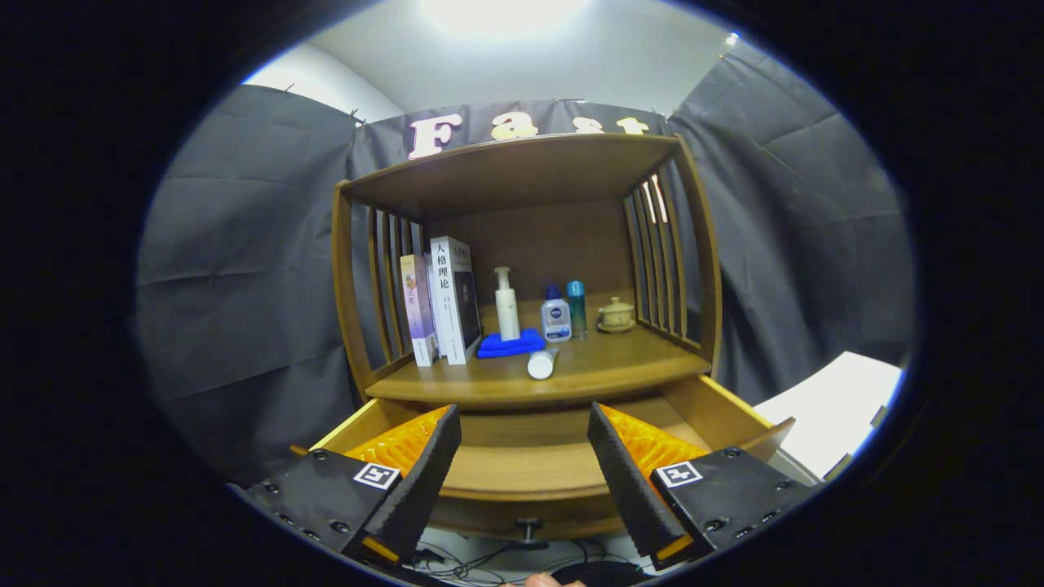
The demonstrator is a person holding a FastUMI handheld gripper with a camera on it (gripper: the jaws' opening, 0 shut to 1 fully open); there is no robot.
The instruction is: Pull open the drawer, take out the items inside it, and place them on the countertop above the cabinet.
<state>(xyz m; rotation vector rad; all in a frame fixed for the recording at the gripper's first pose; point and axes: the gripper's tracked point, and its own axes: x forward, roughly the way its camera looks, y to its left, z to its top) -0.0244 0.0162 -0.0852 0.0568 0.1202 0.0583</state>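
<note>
While the gripper (pixel 524 444) hangs with fingers spread wide and grasping nothing, the pulled-out drawer (pixel 522 469) lies between and just beyond them. On the countertop (pixel 620 363) at twelve o'clock, a white tube (pixel 541 364) lies beside a blue cloth (pixel 510 345).

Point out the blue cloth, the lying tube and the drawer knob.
Blue cloth (pixel 511 344), gripper view: middle of its folded front.
Lying tube (pixel 541 364), gripper view: its round end.
Drawer knob (pixel 528 526), gripper view: the knob head, between the open fingers.
</note>
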